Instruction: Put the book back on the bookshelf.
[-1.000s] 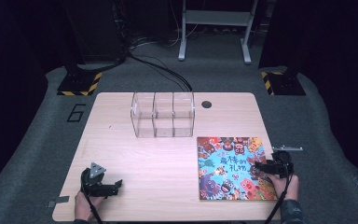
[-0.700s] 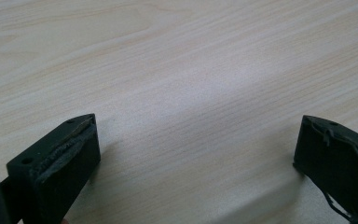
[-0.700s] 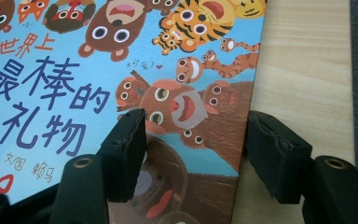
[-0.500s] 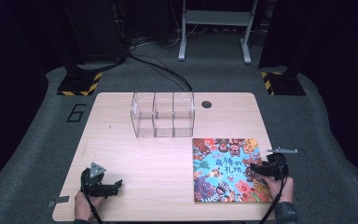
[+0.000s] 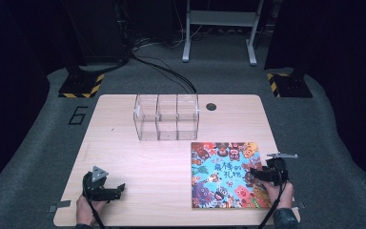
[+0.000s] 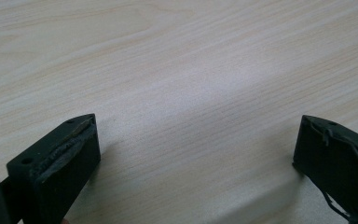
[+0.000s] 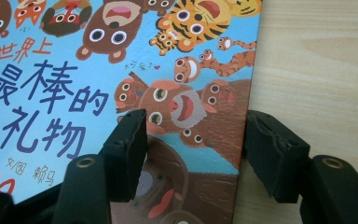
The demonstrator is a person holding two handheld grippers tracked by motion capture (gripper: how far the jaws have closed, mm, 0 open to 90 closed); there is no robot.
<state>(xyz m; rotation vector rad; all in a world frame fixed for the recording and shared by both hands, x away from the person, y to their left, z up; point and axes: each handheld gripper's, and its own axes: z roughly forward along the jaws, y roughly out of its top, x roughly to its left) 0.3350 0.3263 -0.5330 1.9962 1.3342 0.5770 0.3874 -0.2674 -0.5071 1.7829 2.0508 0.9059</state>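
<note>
The right gripper (image 7: pixel 193 140) is straddling the picture book's (image 5: pixel 228 174) right edge, jaws narrowing unclamped, to drag it; the left gripper (image 6: pixel 196 149) is lying spread on the near-left table (image 5: pixel 147 157).

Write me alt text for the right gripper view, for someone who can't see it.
A colourful picture book with cartoon animals and blue Chinese lettering lies on a pale wooden table. The right tongs straddle its edge from below, one black jaw over the cover, the other beside the edge on the wood.

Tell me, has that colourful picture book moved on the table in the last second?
Yes. The book has slid left, pushed by the right gripper; its left edge now sits under the clear organiser's right end.
</note>
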